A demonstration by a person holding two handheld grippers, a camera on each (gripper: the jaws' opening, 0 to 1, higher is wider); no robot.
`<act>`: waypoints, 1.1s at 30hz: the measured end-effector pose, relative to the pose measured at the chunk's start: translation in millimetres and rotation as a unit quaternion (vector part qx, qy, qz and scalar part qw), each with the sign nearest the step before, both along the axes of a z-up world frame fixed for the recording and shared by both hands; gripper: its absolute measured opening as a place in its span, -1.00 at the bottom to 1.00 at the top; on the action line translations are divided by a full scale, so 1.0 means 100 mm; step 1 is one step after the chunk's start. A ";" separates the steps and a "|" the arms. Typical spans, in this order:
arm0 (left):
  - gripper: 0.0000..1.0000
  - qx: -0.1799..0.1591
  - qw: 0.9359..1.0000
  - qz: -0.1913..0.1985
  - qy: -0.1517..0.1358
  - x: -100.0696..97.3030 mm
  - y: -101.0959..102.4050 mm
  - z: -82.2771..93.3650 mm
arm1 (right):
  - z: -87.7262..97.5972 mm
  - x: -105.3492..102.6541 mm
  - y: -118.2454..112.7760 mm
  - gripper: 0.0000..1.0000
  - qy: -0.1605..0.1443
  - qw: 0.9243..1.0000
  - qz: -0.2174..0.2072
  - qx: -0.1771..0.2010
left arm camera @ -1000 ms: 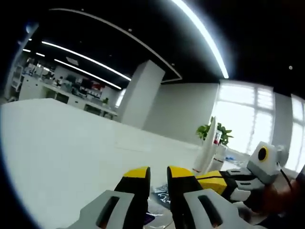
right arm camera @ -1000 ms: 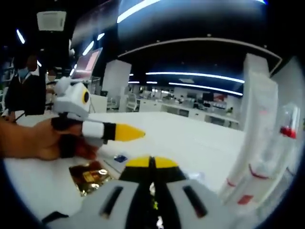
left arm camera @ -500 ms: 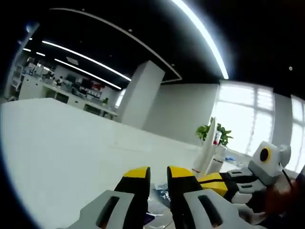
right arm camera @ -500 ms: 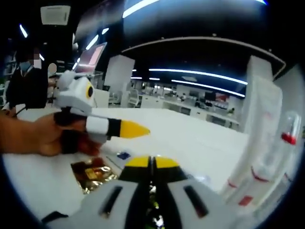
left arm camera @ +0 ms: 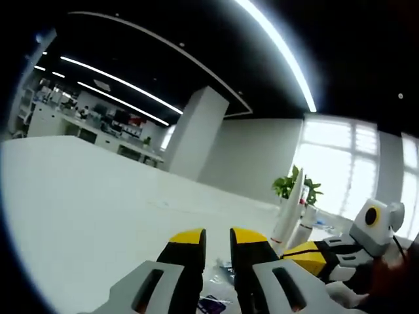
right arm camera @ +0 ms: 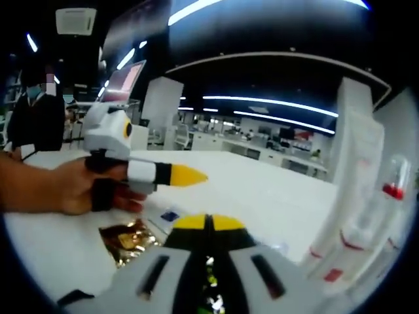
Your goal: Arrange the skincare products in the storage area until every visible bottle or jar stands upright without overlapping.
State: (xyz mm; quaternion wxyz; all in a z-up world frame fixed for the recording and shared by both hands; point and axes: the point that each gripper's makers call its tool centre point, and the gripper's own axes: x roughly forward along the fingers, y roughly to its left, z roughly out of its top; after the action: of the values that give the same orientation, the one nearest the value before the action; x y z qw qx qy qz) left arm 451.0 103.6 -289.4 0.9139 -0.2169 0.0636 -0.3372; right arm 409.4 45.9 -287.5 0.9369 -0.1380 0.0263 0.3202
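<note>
tall white tube point(right arm camera: 357, 196) with red marks standing upright on the desk point(right arm camera: 262, 190), gold sachet point(right arm camera: 127, 239) lying flat, right tool point(right arm camera: 208, 221) pressed together, left tool point(left arm camera: 217, 235) slightly spread, empty

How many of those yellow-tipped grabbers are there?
2: the left gripper, jaws slightly apart, and the right gripper, jaws together, both low over the table; each shows in the other's view.

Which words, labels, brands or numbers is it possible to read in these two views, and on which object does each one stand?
No text can be read in either view.
Tall white package beside the right tongs: red marks, too blurred to read.
Gold foil sachet on the white table: print too blurred.
Small blue-marked packet: too small.
Dark printed item under the left tongs: unreadable.
</note>
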 end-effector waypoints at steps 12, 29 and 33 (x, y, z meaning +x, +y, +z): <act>-0.68 -0.024 0.999 -0.020 -0.016 0.29 -0.08 0.09 | 0.04 -0.01 0.04 -1.00 -0.006 1.000 0.007 0.010; -0.68 -0.008 1.000 -0.019 -0.020 0.53 -0.13 0.04 | 0.12 -0.03 0.05 -1.00 -0.010 0.999 0.018 0.030; -0.68 -0.007 1.000 -0.020 -0.017 0.51 -0.13 0.03 | 0.12 -0.02 0.04 -1.00 -0.010 0.999 0.017 0.029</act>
State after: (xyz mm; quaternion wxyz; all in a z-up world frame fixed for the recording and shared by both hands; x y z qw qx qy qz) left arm 502.2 90.8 -286.8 0.9064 -0.2168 0.0502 -0.3590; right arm 406.9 49.4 -275.9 0.9352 -0.1138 0.0055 0.3352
